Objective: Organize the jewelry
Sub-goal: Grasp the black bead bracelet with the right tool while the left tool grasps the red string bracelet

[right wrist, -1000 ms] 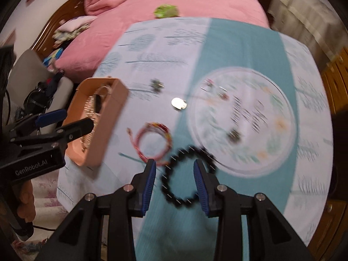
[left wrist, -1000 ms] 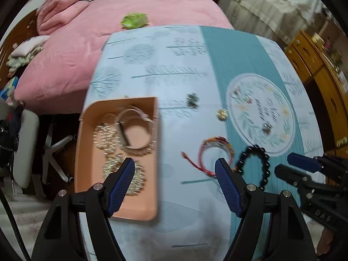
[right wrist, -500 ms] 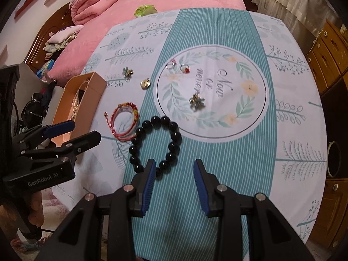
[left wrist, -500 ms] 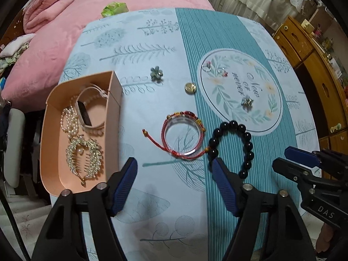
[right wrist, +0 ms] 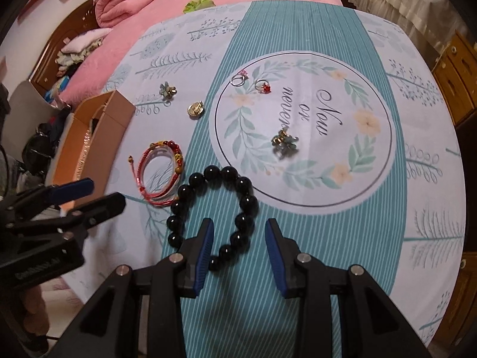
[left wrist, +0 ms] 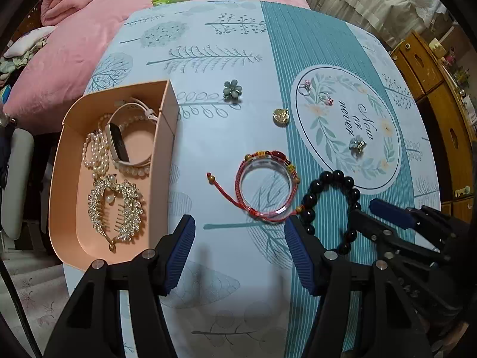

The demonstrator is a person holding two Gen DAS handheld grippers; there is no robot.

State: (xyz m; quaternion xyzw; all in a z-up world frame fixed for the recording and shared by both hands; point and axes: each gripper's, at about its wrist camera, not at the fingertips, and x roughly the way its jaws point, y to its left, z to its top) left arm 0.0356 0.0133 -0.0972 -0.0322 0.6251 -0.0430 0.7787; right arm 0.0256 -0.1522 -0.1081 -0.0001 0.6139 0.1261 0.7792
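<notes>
Black bead bracelet point(right wrist: 214, 211) lies flat on bench point(right wrist: 328, 238), touching red cord bracelet point(right wrist: 159, 173); peach tray point(left wrist: 68, 208) holds pearls and hair comb. Right tool point(right wrist: 239, 252) open, straddling the bracelet's near beads. Left tool point(left wrist: 240, 256) open, empty, just short of the red cord bracelet.

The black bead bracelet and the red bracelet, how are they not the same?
The black bead bracelet is made of big round shiny beads, while the red string bracelet is thin cords with only a few small beads. The black one is the wider loop, and the red one is smaller. The red one has a loose tail with a bead on its end; the black one has none. Both lie flat on the tablecloth, side by side, not yet in the peach box.
</notes>
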